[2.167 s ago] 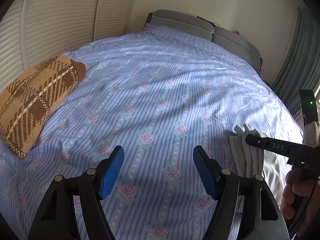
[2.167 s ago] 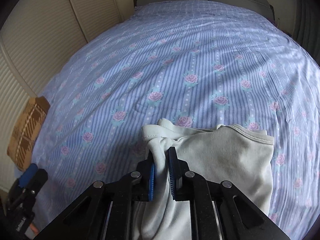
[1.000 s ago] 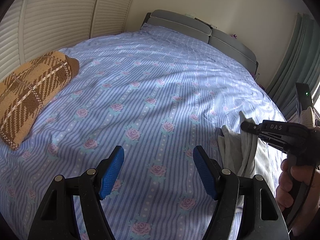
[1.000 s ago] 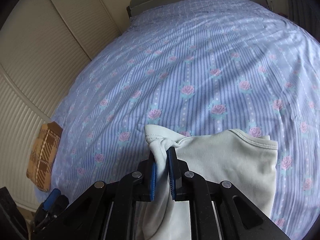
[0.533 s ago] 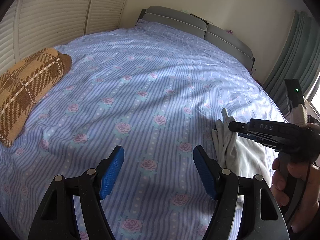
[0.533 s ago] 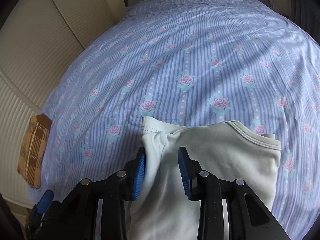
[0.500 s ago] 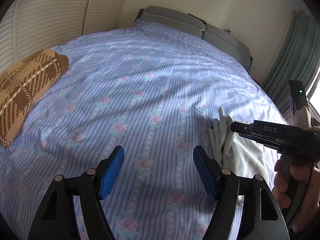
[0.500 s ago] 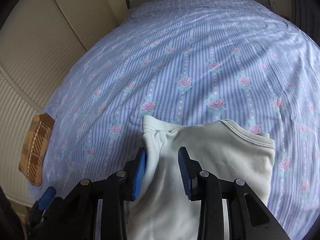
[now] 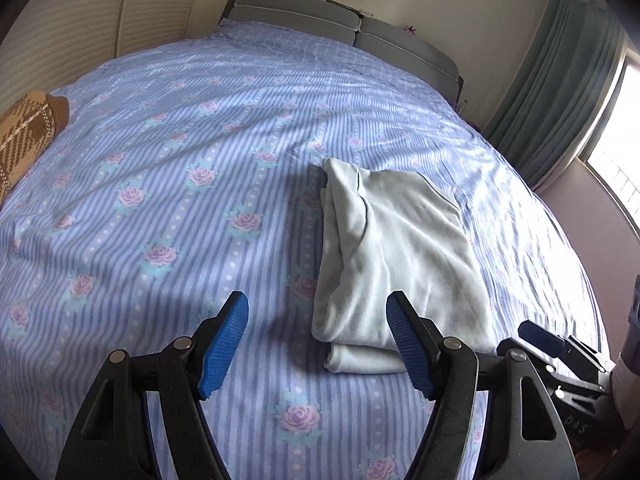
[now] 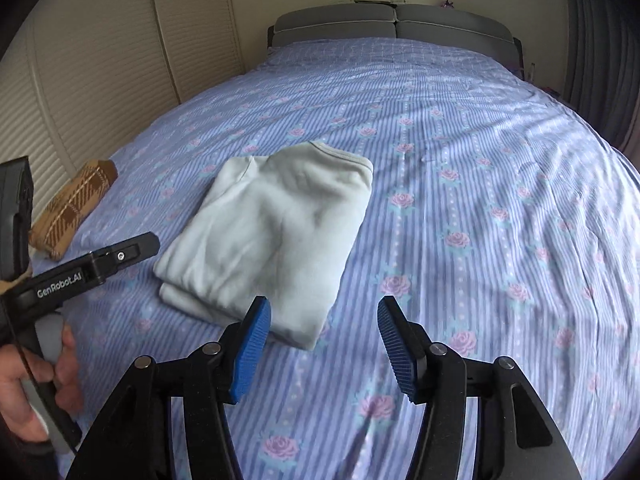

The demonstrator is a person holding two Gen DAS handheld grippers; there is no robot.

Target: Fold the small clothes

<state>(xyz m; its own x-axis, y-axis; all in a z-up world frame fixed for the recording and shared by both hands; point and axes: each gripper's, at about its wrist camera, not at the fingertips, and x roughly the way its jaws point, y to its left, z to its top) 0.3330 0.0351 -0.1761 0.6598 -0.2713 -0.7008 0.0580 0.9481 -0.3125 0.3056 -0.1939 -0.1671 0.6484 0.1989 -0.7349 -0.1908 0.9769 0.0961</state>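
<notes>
Left gripper (image 10: 132, 252) side: we read "GenRobot.AI".
Right gripper (image 9: 538, 336) body: we read "DAS".

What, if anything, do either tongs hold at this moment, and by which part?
Nothing is held. The folded pale garment lies free on the bed; the left tongs stand open and empty, and the right tongs are opening, nothing between them.

Soft matt knit garment (image 10: 272, 232) lies on thin, wrinkled cotton-like sheet (image 10: 480, 208); plaid cushion (image 10: 72, 208) looks coarsely woven.
</notes>
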